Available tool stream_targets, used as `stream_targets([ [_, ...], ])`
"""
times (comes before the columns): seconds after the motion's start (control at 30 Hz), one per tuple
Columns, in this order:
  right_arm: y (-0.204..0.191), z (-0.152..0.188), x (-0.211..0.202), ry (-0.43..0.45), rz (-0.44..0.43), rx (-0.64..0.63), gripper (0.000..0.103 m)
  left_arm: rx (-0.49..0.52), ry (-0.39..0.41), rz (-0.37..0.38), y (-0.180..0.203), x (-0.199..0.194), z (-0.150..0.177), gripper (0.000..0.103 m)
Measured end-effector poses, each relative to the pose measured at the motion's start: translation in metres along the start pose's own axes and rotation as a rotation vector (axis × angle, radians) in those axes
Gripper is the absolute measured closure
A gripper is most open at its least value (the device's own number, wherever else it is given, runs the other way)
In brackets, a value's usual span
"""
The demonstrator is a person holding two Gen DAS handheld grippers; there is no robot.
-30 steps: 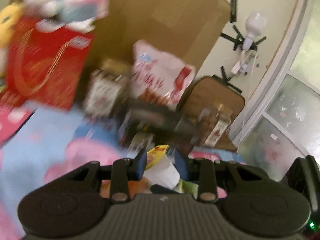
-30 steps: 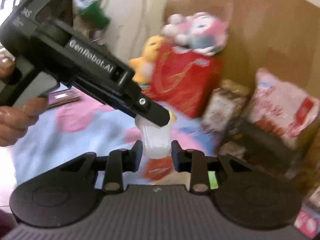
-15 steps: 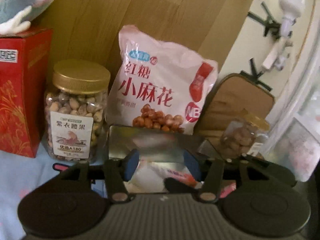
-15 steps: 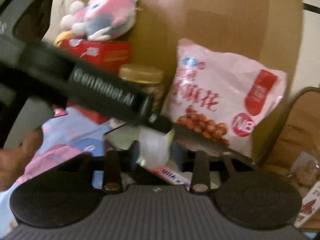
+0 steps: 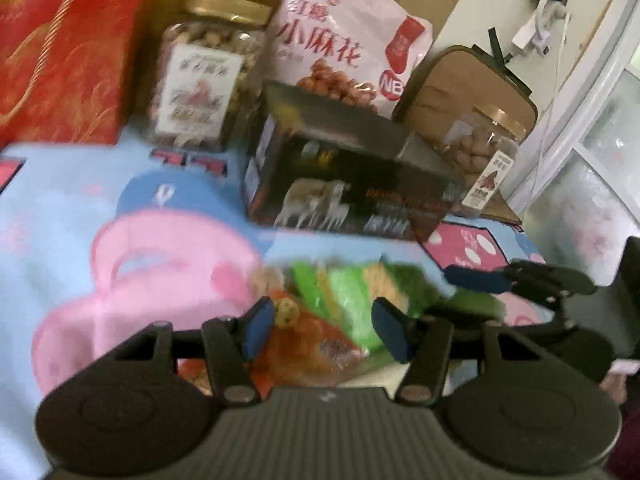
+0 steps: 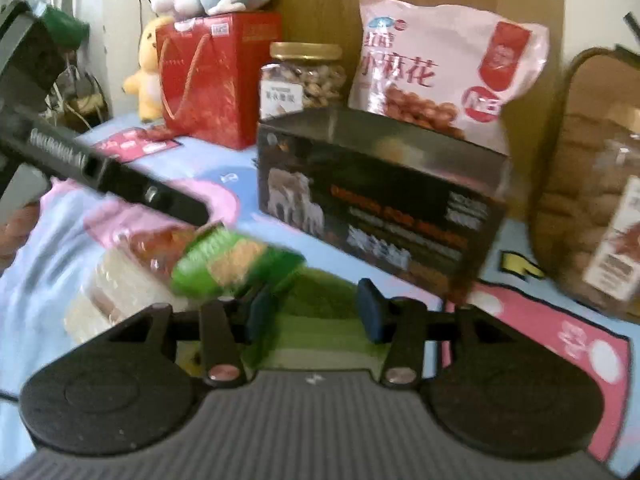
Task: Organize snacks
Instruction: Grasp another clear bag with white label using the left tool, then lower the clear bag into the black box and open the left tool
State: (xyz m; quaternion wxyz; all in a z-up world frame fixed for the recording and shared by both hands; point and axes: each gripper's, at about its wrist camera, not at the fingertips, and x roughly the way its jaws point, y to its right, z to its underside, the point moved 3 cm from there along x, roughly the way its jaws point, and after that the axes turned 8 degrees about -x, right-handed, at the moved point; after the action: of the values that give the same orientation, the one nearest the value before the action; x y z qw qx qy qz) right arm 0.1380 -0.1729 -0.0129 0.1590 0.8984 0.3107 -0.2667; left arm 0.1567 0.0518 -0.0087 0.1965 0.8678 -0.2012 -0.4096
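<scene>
The green and orange snack packets point(image 5: 348, 304) lie in a loose, blurred heap on the blue and pink bed cover point(image 5: 80, 208), just ahead of and below both pairs of fingers, with their long side running roughly left to right across the left wrist view. The left gripper point(image 5: 326, 326) hangs right over the heap, its fingers about half apart after just opening, pressing on nothing. The right gripper point(image 6: 316, 312) comes in from the other side, also half apart after opening, the packets point(image 6: 236, 264) just off its left finger and nothing clamped. Judging by that, the left hand is the nearer one for the next pick. Behind the heap stands a dark box point(image 5: 344, 184), and behind that a gold-lidded jar point(image 5: 204, 72) full of nuts, a pink bag point(image 5: 344, 48) and a red gift box point(image 5: 68, 52); a second nut jar point(image 5: 484, 152) stands to the right.
</scene>
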Motion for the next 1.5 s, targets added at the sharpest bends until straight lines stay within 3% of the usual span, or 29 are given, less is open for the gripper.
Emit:
stream_targets([
  [0.23,-0.014,0.004,-0.037,0.072,-0.013,0.055,0.052,-0.081,0.027,0.027,-0.018,-0.042,0.024,0.048],
  [0.43,-0.032,0.008,-0.045,0.101,-0.181,0.159,0.050,-0.144,0.107,0.105,-0.017,-0.084,0.028,0.048],
  [0.53,-0.049,0.018,-0.042,0.071,-0.229,0.158,0.042,-0.143,0.077,0.139,-0.009,-0.089,0.042,0.046],
  [0.63,-0.060,0.023,-0.036,0.024,-0.251,0.125,0.035,-0.143,0.015,0.156,-0.004,-0.080,0.058,0.035],
  [0.67,-0.063,0.024,-0.033,0.016,-0.256,0.108,0.025,-0.134,-0.003,0.154,-0.002,-0.074,0.062,0.034],
  [0.7,-0.068,0.024,-0.029,0.008,-0.257,0.084,0.018,-0.131,-0.020,0.144,-0.001,-0.068,0.064,0.034],
  [0.77,-0.078,0.025,-0.021,-0.020,-0.247,0.031,0.014,-0.130,-0.047,0.131,0.001,-0.055,0.069,0.036],
  [0.8,-0.084,0.024,-0.018,-0.020,-0.227,0.001,0.014,-0.143,-0.068,0.125,-0.001,-0.047,0.071,0.047],
  [0.83,-0.092,0.023,-0.017,-0.017,-0.213,-0.033,0.015,-0.149,-0.056,0.128,-0.001,-0.046,0.074,0.047],
  [0.87,-0.098,0.022,-0.019,-0.011,-0.216,-0.060,0.026,-0.146,-0.051,0.121,0.000,-0.046,0.075,0.047],
  [0.9,-0.107,0.021,-0.023,-0.001,-0.222,-0.089,0.044,-0.132,-0.043,0.098,0.002,-0.048,0.074,0.048],
  [1.0,-0.122,0.022,-0.033,0.012,-0.150,-0.155,0.061,-0.094,-0.011,0.082,0.008,-0.058,0.074,0.048],
  [1.13,-0.115,0.013,-0.052,0.085,-0.126,-0.127,0.066,-0.070,0.045,0.121,0.022,-0.076,0.059,0.048],
  [1.27,-0.097,-0.008,-0.062,0.179,-0.050,-0.133,0.066,-0.007,0.105,0.139,0.046,-0.076,0.016,0.048],
  [1.5,-0.009,-0.065,-0.032,0.245,0.122,-0.090,0.066,0.093,0.185,0.133,0.085,-0.015,-0.083,0.048],
])
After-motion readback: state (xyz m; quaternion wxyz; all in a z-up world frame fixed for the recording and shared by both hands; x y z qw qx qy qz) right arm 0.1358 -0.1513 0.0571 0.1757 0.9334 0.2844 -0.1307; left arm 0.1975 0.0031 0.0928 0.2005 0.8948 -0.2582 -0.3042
